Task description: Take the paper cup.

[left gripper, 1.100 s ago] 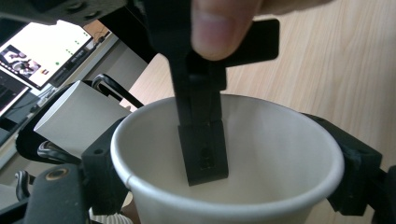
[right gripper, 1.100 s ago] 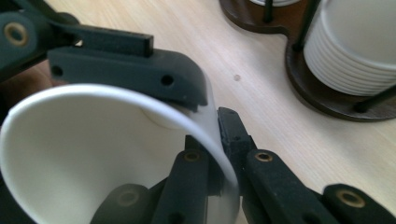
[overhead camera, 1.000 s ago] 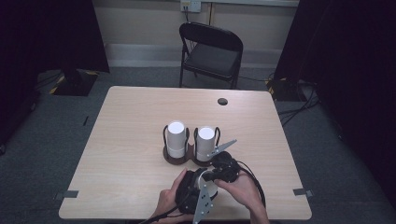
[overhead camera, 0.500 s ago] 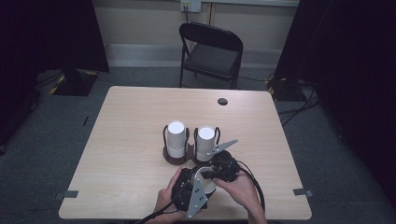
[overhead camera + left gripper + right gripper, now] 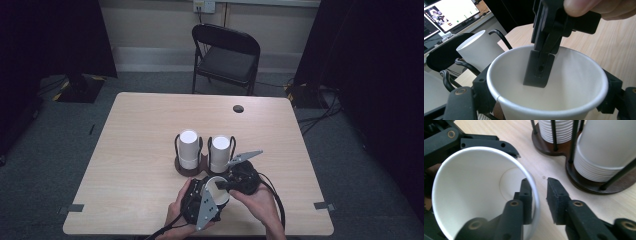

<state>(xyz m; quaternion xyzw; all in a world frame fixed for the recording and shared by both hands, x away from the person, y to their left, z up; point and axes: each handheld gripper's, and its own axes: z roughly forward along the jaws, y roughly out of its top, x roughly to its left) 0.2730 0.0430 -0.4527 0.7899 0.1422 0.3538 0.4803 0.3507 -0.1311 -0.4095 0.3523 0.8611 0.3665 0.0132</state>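
From the high view, a person works at the near edge of the table point(image 5: 125, 150), both hands close together. The left gripper point(image 5: 200, 202) clasps a paper cup point(image 5: 217, 189) around its body, while the right gripper point(image 5: 235, 181) reaches in from the right to the cup's rim. Just beyond them, toward the table's middle, stands a dark holder point(image 5: 192, 167) with two stacks of cups point(image 5: 189, 149) side by side. A small dark disc point(image 5: 238, 108) lies near the far edge, and a folding chair point(image 5: 225, 55) stands past it. The far half and the left side of the table are bare, so there is plenty of room to move there.

In the left gripper view, the cup point(image 5: 549, 82) sits mouth-up, gripped on either side by this gripper's jaws. One jaw of the other gripper point(image 5: 540, 67) hangs down inside it. A stack of cups point(image 5: 480, 48) rises behind.

In the right gripper view, the right gripper point(image 5: 539, 195) straddles the cup's wall point(image 5: 535, 195), one jaw inside and one outside, parted with a gap, not yet pinching. The left gripper point(image 5: 469, 141) cradles the cup point(image 5: 474, 192) from behind. Holding the body steady probably lets the other hand take the rim. The holder point(image 5: 584, 182) stands near, so a wide swing toward it could knock the stacks.
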